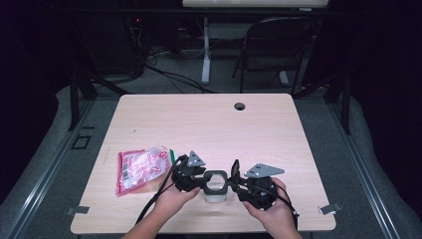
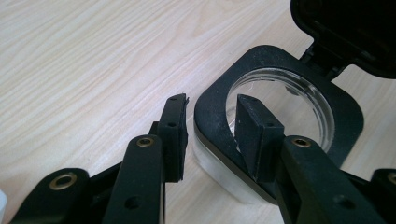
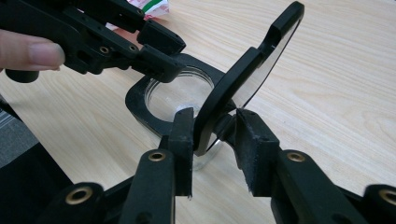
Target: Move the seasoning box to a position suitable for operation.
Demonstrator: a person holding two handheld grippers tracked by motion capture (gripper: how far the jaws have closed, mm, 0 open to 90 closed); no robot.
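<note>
The clear square jar with a black rim (image 1: 215,185) sits on the near edge of the light wooden table (image 1: 209,124), right between my two hands. Its black flip lid (image 3: 247,70) stands up, tilted open. My left gripper (image 2: 212,128) has one finger (image 2: 254,135) inside the jar's round mouth and the other finger outside the black rim, so the rim is between them, but I cannot tell if they press on it. My right gripper (image 3: 212,135) has its fingers on each side of the lid near the hinge, set narrow, and I cannot tell if they squeeze it. A pink and white plastic snack bag (image 1: 142,169) lies flat on the table, near my left hand (image 1: 171,199). The table has a small round hole (image 1: 240,106) near its far edge. Behind the table the room is dark, with a grey floor, a black folding chair (image 1: 271,50), a white desk leg (image 1: 205,50) and black cables (image 1: 169,74) on the floor.
</note>
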